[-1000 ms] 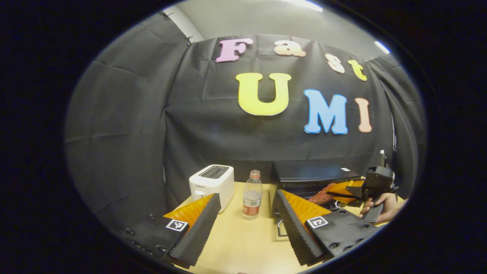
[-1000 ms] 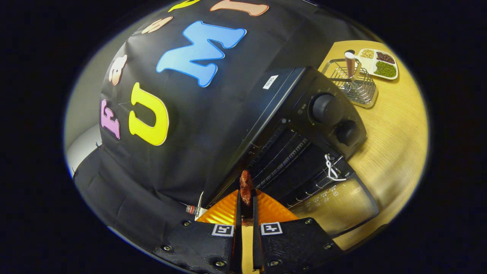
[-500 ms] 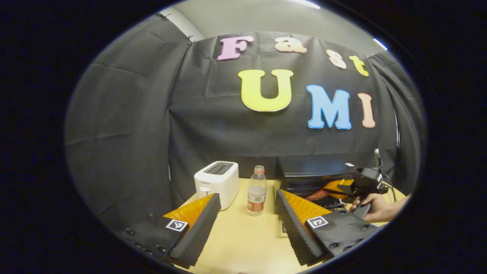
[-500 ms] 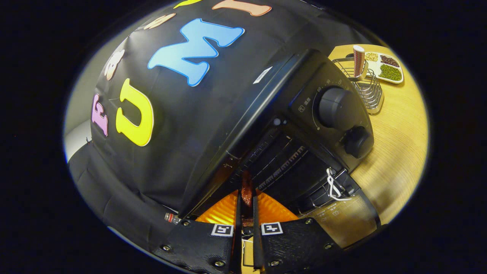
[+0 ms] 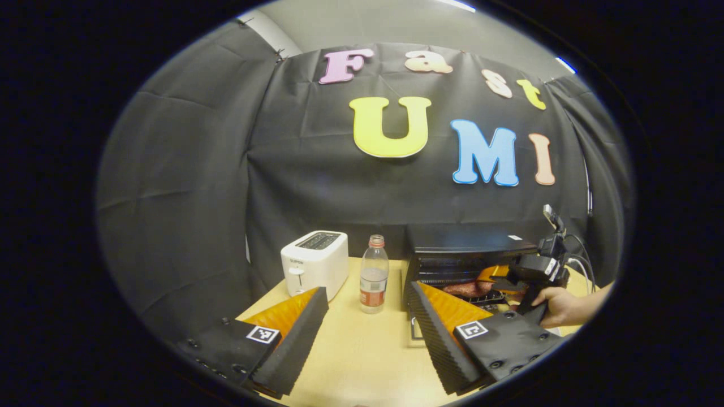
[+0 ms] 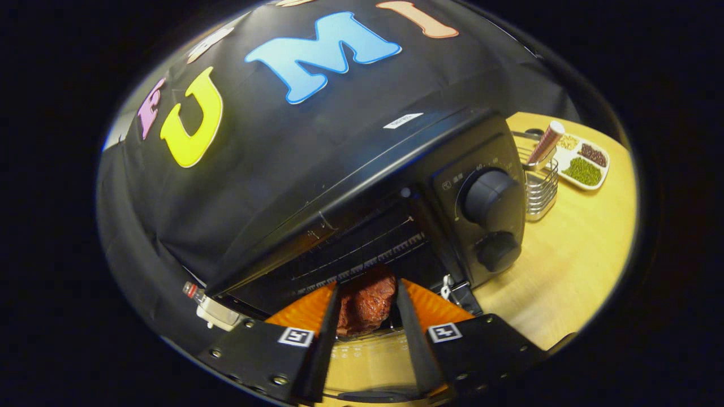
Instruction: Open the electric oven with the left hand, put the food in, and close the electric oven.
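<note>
meat [image 6: 366, 298] on oven [image 6: 396, 186] rack – betw. parted fingers of right tool [image 6: 367, 294]

place: staged recording booth, mock kitchen, not a real home
walls: black cloth [image 5: 186, 186] hung on all sides, creased, pinned at top; plain grey room wall above it
lighting: ceiling strip lights [image 5: 565, 65]
surface: light wood desk [image 5: 362, 356]
appliances: white toaster [image 5: 314, 263], black electric oven [image 6: 396, 186] with two knobs, door down
props: plastic bottle [image 5: 373, 274], wire rack [image 6: 537, 183], divided tray of beans [image 6: 582, 164]
rig: handheld tongs with square markers, cables behind far unit
</note>
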The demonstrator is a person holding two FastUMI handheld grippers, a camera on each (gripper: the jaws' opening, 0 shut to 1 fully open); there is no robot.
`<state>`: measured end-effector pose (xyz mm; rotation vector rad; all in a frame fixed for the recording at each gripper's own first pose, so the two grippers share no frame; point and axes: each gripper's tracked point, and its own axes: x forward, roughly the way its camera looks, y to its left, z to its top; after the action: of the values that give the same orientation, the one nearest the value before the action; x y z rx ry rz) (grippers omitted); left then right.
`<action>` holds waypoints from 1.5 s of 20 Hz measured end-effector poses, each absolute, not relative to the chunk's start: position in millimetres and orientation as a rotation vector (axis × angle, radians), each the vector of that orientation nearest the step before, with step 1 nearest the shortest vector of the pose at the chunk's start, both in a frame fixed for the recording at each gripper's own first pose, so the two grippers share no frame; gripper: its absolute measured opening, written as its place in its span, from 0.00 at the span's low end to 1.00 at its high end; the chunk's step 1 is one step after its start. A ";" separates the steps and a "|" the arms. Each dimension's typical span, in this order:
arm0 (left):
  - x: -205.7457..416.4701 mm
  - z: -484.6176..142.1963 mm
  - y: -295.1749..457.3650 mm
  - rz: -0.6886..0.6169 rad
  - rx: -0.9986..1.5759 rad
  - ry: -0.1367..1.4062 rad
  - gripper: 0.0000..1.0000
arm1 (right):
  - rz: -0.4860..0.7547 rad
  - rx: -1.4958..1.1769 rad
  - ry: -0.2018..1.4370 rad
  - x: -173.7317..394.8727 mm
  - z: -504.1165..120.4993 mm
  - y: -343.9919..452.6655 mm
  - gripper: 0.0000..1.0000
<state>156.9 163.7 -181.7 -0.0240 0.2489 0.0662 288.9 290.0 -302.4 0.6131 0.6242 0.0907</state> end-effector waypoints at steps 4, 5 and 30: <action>151.4 -190.0 154.7 0.057 -0.026 0.266 1.00 | 0.095 0.539 0.602 277.5 -285.9 276.4 0.97; 150.3 -190.6 150.6 0.050 -0.027 0.265 0.98 | 0.107 0.519 0.599 271.2 -280.6 272.8 0.97; 143.4 -290.0 -18.6 -0.231 -0.046 0.537 0.98 | 0.095 0.048 0.175 100.7 -102.8 126.3 0.98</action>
<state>143.4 -18.6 -290.0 -0.0458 0.5373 -0.2310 100.7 126.3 -102.8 0.0477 0.1752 0.0953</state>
